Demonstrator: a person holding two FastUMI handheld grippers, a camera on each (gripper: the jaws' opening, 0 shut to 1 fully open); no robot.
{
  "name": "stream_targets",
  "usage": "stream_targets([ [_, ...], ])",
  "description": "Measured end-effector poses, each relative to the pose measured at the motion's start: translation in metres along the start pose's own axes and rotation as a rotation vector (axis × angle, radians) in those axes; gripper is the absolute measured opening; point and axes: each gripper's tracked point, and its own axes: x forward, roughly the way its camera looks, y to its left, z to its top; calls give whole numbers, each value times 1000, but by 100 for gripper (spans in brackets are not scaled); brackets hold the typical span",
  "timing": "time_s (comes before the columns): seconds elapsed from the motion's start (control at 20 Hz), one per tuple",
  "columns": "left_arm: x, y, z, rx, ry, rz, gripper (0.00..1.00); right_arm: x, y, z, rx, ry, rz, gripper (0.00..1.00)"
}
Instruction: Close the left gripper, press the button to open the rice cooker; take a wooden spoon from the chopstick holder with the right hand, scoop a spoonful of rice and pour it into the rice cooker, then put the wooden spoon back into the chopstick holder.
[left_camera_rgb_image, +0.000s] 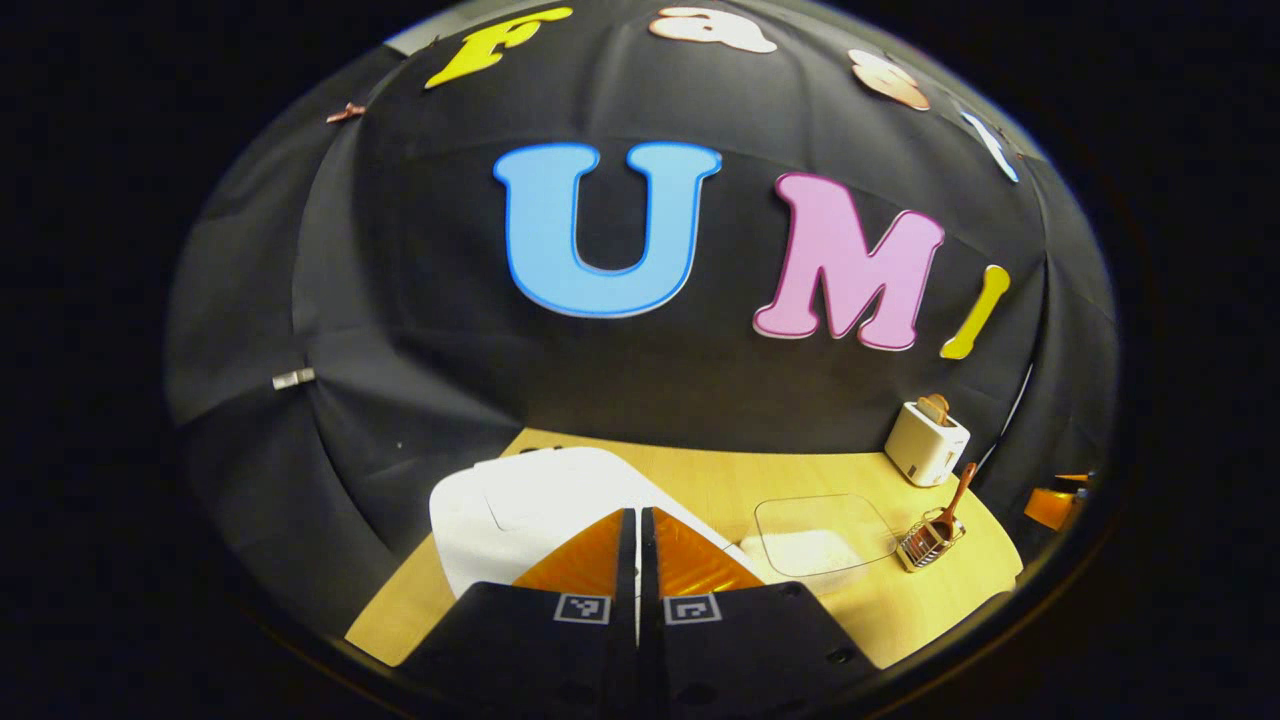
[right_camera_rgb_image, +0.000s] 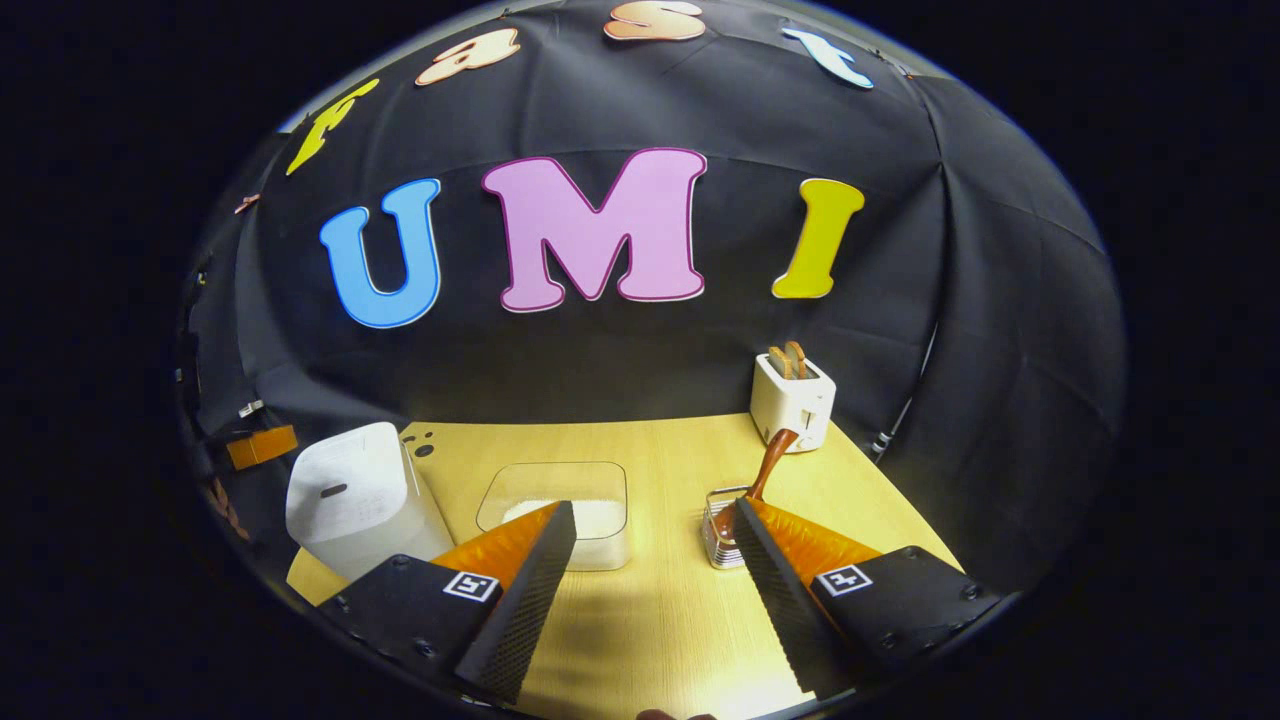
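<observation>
Standing in the chopstick holder (right_camera_rgb_image: 722, 540), a wooden spoon (right_camera_rgb_image: 770, 462).

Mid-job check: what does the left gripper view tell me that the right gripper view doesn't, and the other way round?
Left gripper view: the left claw, fingers shut together, pointing over the top of the closed white rice cooker.
Right gripper view: the right claw, open with nothing between its fingers, aimed between the clear rice container and the chopstick holder; also a dark slot on the cooker's face.
Shared: the rice cooker, container, wooden spoon standing in the holder, toaster and wooden table.
</observation>
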Motion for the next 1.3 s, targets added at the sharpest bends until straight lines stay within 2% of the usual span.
stream_targets([
  [0.35,36,16,-46,-22,161,-18,5,-1,1,-14,-6,43,-34,99],
  [0.6,37,9,-62,5,205,-39,5,0,2,-18,-1,56,-37,99],
  [0.9,38,8,-68,-22,219,-12,6,7,-1,-22,15,81,-46,99],
  [1.3,45,6,-67,103,242,40,6,12,6,-26,4,95,-5,99],
])
